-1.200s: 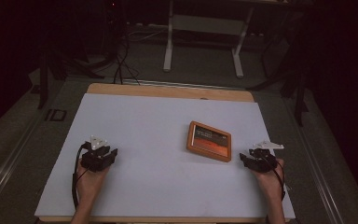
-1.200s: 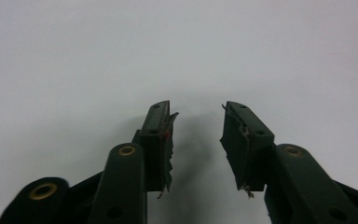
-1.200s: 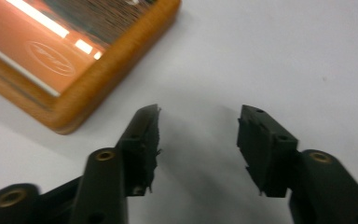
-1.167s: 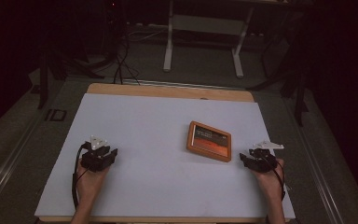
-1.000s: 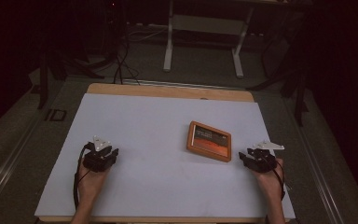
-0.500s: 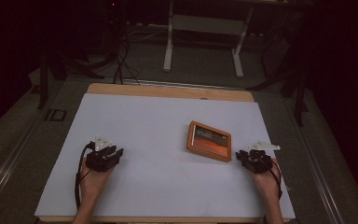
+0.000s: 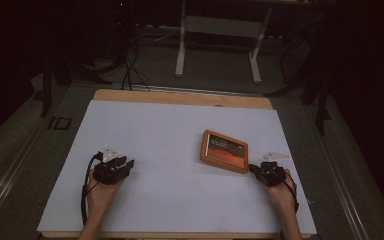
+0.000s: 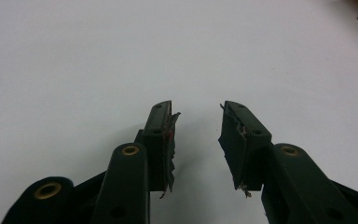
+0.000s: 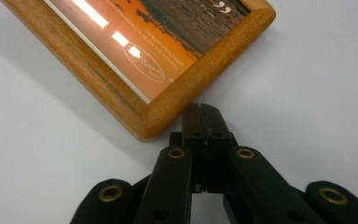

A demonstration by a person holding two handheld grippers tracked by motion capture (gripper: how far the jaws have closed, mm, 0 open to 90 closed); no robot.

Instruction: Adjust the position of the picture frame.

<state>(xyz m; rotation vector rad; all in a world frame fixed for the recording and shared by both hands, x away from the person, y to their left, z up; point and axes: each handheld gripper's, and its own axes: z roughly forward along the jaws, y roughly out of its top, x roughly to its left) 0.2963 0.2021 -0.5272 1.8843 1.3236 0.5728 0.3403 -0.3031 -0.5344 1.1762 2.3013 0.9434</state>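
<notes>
Right gripper (image 9: 204, 114) jaws just closed, clenched empty, tips at picture frame (image 9: 135, 56) corner near table (image 7: 170, 125) right edge. Left gripper (image 8: 198, 126) jaws parted, empty, near left edge.

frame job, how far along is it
Done: the right gripper has reached the frame's near corner, and its jaws have just been closing with nothing between them. In hand: shut tips at that corner. Left: the frame lies flat, not gripped; the left gripper waits open.

Black two-jaw left gripper (image 8: 196, 133) low, jaws slightly apart, just opening, nothing between; black two-jaw right gripper (image 9: 203, 122) jaws pressed together, empty.
</notes>
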